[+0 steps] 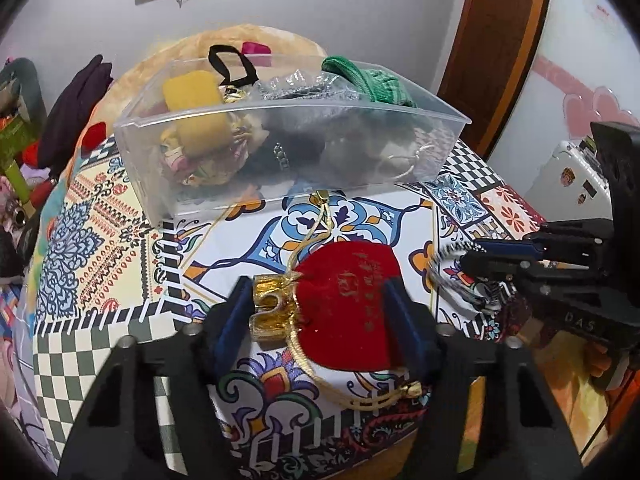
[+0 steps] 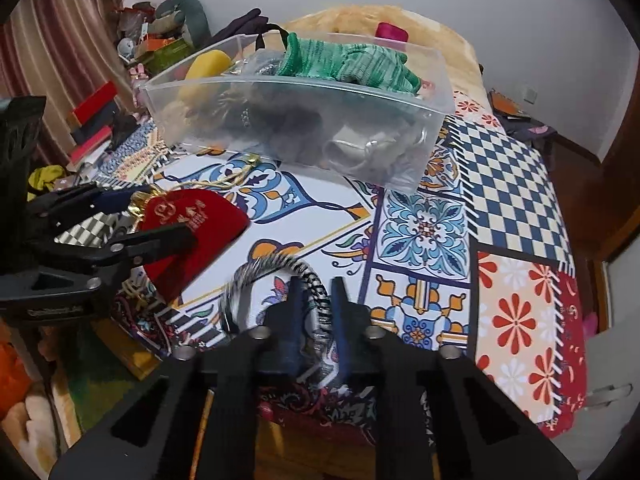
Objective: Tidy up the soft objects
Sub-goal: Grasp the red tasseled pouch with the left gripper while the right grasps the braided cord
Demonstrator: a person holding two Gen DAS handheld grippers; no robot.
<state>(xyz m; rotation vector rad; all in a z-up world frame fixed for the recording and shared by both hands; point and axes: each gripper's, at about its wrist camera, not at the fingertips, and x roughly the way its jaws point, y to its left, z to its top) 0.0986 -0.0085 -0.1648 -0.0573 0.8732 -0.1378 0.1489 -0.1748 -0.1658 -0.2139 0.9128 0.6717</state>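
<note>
While the clear plastic storage box (image 1: 280, 148) stands at the far side of the patterned tablecloth-covered table (image 2: 512, 216), both tools are nearer the front edge with their loads, so the coming move looks like a forward carry up and over the box's near wall. The left tool (image 1: 320, 312) has its blue-padded fingers (image 1: 230, 316) set at either side of the red velvet drawstring pouch (image 1: 348, 304), apparently gripping it; the pouch's gold neck points left and one gold cord (image 1: 316, 228) trails toward the box. The right tool (image 2: 316, 320) is pinched on a black-and-white striped fabric ring (image 2: 276, 276), blurred. The box already holds a green knitted glove (image 2: 344, 64), a yellow sponge-like block (image 1: 196, 108) and darker soft items. The trailing cord could snag.
</note>
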